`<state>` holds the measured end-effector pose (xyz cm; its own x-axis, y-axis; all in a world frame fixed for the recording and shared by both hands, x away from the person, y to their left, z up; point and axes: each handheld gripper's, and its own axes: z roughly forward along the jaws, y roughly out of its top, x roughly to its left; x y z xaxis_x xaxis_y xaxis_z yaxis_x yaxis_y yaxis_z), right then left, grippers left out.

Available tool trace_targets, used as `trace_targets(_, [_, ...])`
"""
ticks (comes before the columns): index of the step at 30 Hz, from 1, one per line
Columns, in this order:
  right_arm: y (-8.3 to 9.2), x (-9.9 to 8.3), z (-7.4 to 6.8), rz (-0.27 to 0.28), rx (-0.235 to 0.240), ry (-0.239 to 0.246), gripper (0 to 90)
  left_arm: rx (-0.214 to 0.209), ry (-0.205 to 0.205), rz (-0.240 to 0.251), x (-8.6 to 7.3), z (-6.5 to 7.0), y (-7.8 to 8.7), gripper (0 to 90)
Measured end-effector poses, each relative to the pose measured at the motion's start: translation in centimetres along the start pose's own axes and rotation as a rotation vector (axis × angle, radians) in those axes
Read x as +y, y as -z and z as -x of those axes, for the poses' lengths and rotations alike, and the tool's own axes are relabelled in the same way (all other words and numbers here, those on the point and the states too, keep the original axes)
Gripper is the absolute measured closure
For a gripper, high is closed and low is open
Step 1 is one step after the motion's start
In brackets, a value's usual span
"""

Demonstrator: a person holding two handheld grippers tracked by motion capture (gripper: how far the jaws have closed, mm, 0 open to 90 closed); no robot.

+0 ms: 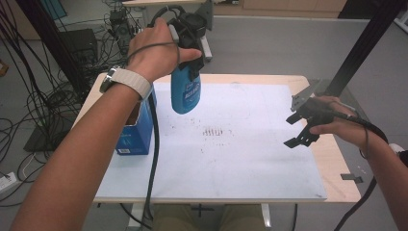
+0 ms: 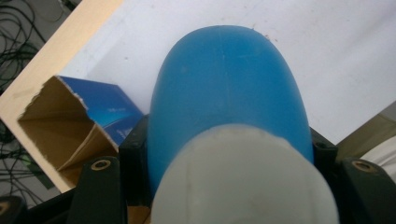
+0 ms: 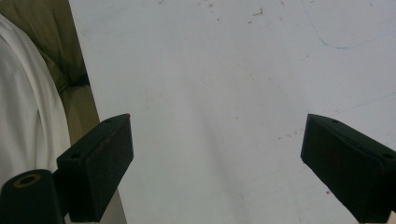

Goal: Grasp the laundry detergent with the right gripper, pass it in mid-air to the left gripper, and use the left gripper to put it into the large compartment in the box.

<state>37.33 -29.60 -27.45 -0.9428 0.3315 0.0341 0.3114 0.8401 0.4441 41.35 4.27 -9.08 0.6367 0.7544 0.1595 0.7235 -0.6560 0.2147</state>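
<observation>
A blue bottle (image 1: pixel 185 94) with white lettering hangs bottom-down in the air over the back left of the white sheet (image 1: pixel 240 159). My left gripper (image 1: pixel 192 71) is shut on its upper part, just under the white cap (image 2: pixel 243 186). In the left gripper view the bottle's blue body (image 2: pixel 224 93) runs away from the camera between the two black jaws of the left gripper (image 2: pixel 231 158). At the right side of the sheet my right gripper (image 1: pixel 297 130) stands open, tilted down toward the sheet. Nothing lies between the jaws of the right gripper (image 3: pixel 217 163), just bare white sheet (image 3: pixel 224 84).
An open blue cardboard box (image 1: pixel 134 137) stands at the table's left edge, partly behind my left forearm; its brown inside (image 2: pixel 60 135) faces up. The wooden table (image 1: pixel 339 163) shows around the sheet. Cables and a black stand crowd the floor at the back left.
</observation>
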Motion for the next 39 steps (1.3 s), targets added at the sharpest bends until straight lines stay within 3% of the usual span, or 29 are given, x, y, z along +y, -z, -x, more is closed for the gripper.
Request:
trace_targets(11, [-0.3, 0.3, -0.1, 0.002, 0.007, 0.014, 9.4, 0.033, 0.150, 0.005, -1.1, -2.6, 1.7, 37.6])
trace_targets(14, [-0.2, 0.3, 0.0, 0.002, 0.007, 0.016, 9.4, 0.043, 0.210, 0.019, -1.4, -3.4, 2.1, 37.6])
trace_targets(19, [-0.3, 0.2, 0.1, 0.012, 0.012, 0.014, 9.3, 0.077, 0.270, 0.017, -2.0, -4.9, 3.0, 37.6])
trace_targets(39, [-0.8, -0.1, 0.6, 0.024, 0.022, 0.004, 8.8, 0.106, 0.420, -0.009, -3.3, -8.3, 3.5, 37.6])
